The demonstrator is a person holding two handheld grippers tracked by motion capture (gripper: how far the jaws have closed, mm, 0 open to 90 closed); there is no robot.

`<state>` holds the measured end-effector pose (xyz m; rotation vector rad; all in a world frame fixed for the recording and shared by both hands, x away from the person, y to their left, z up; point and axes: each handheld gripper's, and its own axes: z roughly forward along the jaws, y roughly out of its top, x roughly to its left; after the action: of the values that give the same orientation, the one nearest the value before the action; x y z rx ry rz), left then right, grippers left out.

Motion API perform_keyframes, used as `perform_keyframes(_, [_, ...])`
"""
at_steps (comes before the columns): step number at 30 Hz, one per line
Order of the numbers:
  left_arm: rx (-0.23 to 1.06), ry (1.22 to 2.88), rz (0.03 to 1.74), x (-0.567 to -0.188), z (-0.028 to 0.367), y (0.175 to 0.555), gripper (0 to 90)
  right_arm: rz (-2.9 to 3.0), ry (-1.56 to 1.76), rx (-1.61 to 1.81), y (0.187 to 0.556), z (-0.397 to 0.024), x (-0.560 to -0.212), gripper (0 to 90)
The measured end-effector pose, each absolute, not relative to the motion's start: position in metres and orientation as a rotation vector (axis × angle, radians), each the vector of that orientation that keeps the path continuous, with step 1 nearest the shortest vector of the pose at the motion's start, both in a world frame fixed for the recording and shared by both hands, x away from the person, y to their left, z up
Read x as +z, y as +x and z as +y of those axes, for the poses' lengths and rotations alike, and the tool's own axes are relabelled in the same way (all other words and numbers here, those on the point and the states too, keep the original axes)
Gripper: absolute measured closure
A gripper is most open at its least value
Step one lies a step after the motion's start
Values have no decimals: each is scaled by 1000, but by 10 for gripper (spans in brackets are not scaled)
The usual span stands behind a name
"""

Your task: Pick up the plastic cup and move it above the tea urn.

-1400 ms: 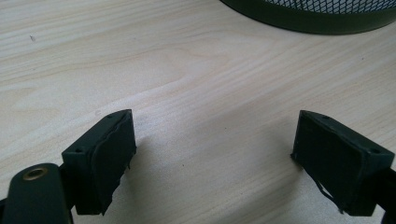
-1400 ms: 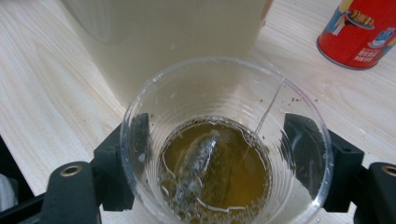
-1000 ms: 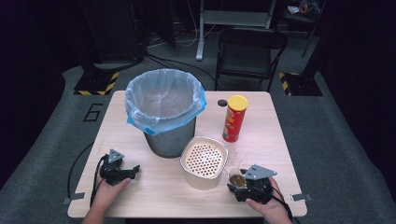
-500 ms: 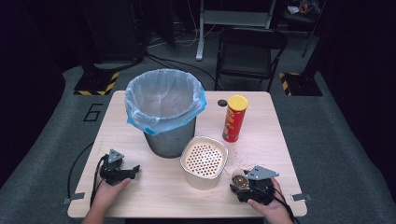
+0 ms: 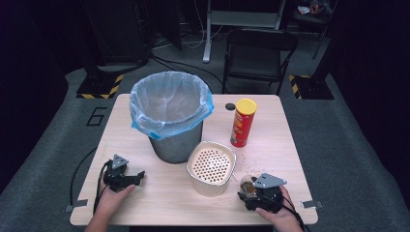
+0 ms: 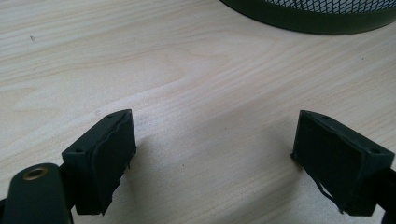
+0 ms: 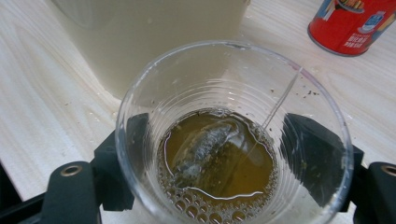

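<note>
Right gripper (image 5: 249, 189): nearest the table's front edge, at about 5 o'clock on the tabletop; held in a hand (image 5: 280, 218) entering from the bottom of the high view.
Right jaws: clamped on a clear plastic cup (image 7: 232, 135), one black pad pressed to each side of its wall; seen in the right gripper view.
Cup contents: amber-green liquid with bubbles along the near rim; a soaked tea bag (image 7: 201, 148) lying in it, thin string (image 7: 281, 99) running up to the rim at 1 o'clock.
Cup position: upright on the table (image 5: 159, 193), just beside the cream container's front corner, at roughly 4 o'clock from it.
Left gripper (image 6: 212, 163): at about 7 o'clock on the tabletop, held low over bare wood.
Left jaws: wide apart, nothing between the pads.
Cream container (image 5: 211, 167): near table centre, perforated insert visible inside; touching or nearly touching the bin, cannot tell which.
Crumbs and wet specks (image 7: 310, 93): scattered on the wood between cup and can.
Bin (image 5: 175, 145): grey, lined with a pale blue bag (image 5: 169, 104), at 11 o'clock from the container.
Red can (image 5: 242, 123): upright, yellow lid, at 1 o'clock from the container, apart from it.
Dark round lid (image 5: 230, 106): flat on the table, just beyond the can at 11 o'clock.
Chair (image 5: 258, 53): beyond the far table edge, at 12 o'clock.
</note>
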<state>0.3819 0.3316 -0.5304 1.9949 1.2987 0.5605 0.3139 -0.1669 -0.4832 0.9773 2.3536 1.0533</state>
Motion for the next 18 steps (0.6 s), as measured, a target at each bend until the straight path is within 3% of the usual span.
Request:
perform_keyframes(8, [560,1995,1299,-530,332,382,129,2351,965,1067,314,-164,-482,322])
perform_keyframes(18, [561,1995,1299,-530,332,382,129,2363,963,1098,318,-164,-477,330])
